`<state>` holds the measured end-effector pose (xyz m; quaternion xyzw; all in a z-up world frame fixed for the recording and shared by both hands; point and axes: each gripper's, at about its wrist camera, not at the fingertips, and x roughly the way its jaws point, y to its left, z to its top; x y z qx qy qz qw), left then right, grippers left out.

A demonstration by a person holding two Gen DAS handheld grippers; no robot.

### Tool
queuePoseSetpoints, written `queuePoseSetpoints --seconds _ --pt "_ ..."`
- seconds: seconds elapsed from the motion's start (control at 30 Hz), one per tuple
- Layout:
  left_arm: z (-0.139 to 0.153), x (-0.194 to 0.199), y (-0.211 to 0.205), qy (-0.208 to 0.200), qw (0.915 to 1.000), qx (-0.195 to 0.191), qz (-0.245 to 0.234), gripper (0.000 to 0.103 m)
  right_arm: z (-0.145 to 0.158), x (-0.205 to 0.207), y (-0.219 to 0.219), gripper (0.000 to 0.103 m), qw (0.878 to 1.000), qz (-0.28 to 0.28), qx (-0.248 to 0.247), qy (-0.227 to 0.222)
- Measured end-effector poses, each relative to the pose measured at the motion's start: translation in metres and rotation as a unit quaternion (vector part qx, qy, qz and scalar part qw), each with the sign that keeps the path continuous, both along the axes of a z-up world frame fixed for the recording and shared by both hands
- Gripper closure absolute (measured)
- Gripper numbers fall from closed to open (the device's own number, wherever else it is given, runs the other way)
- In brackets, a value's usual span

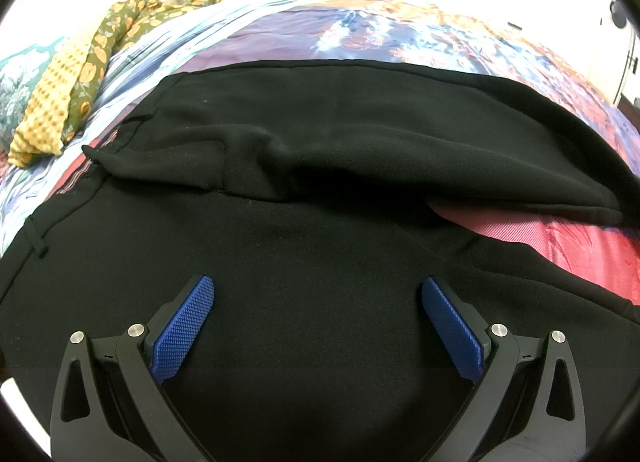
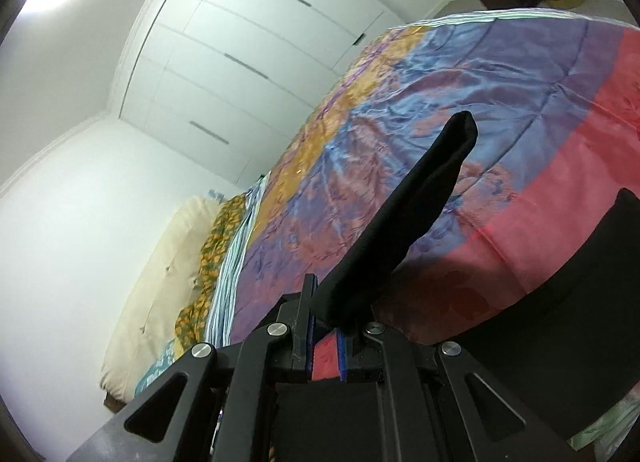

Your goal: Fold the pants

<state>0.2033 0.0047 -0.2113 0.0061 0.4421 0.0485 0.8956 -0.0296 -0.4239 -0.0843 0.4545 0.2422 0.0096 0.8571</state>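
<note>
Black pants (image 1: 320,190) lie spread on a bed; one part is folded over across the far side, with a rumpled fold at the middle. My left gripper (image 1: 318,294) is open, its blue pads (image 1: 184,326) wide apart just above the near part of the pants, holding nothing. In the right wrist view my right gripper (image 2: 326,326) is shut on a strip of the black pants (image 2: 404,222), which rises taut from the jaws above the bed. More black cloth (image 2: 580,302) lies at the right.
The bed has a shiny quilt (image 1: 400,34) in purple, blue, orange and red (image 2: 420,102). A yellow and green flowered cloth (image 1: 80,74) lies bunched at the far left. White wardrobe doors (image 2: 248,42) and a cream mattress edge (image 2: 160,270) stand beyond the bed.
</note>
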Motion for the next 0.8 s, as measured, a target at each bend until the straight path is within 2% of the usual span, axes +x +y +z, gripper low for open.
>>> queuePoseSetpoints --seconds 0.4,0.47,0.53,0.57,0.63,0.67,0.73,0.8 --pt "0.002 0.000 0.001 0.006 1.0000 0.004 0.002 0.000 0.017 -0.011 0.011 0.094 0.998 0.048 -0.006 -0.031" --pt "0.004 0.002 0.001 0.017 0.9998 0.007 0.005 0.000 0.020 -0.013 0.010 0.095 0.998 0.047 -0.003 -0.036" --pt "0.012 0.008 0.003 0.056 0.9984 0.006 0.008 0.001 0.022 -0.016 0.008 0.095 0.998 0.041 0.000 -0.041" --pt "0.016 0.010 0.006 0.069 0.9975 -0.006 0.008 0.001 0.024 -0.017 0.008 0.095 0.998 0.040 0.001 -0.043" --pt "0.029 0.013 0.016 0.079 0.9943 -0.071 0.002 0.001 0.027 -0.019 0.009 0.095 0.998 0.040 0.003 -0.050" --pt "0.039 0.017 0.025 0.072 0.9897 -0.124 0.001 0.001 0.028 -0.020 0.009 0.095 0.998 0.042 0.003 -0.052" --pt "0.052 0.032 0.038 0.070 0.9785 -0.194 0.011 0.001 0.031 -0.021 0.010 0.095 0.997 0.049 0.001 -0.055" --pt "0.060 0.060 0.050 0.074 0.9612 -0.265 0.020 0.001 0.032 -0.021 0.010 0.095 0.997 0.055 0.001 -0.055"
